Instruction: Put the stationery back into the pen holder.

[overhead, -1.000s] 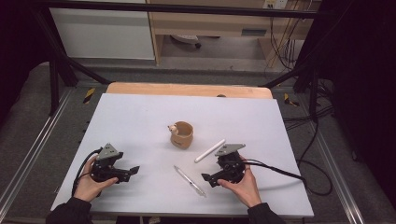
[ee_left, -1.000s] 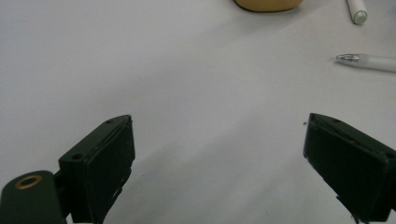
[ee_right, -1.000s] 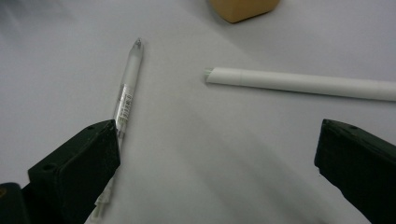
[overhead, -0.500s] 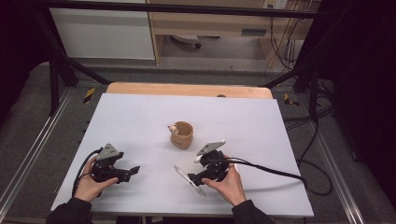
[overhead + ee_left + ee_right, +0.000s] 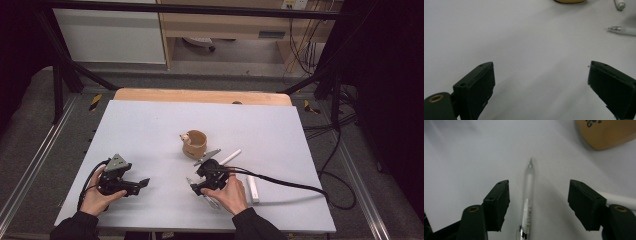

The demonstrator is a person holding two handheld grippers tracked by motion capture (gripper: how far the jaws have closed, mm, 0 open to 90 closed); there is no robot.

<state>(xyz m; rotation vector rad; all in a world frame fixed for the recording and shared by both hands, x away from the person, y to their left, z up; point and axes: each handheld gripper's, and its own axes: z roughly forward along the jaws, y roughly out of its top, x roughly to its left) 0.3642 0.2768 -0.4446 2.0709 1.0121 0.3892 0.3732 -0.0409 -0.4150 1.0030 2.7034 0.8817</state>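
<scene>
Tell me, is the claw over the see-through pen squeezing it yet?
Not yet. The right gripper has been closing its jaws, but gaps show on both sides of the pen, which lies flat on the table.

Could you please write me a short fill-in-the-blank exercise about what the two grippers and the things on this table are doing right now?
1. The clear pen lies between the pads of the ____ gripper, whose jaws have just been closing, not yet touching it.
2. The left gripper is ____, nothing between its pads.
3. The tan cup stands ____ on the table.

Missing words: right; open; upright
</scene>
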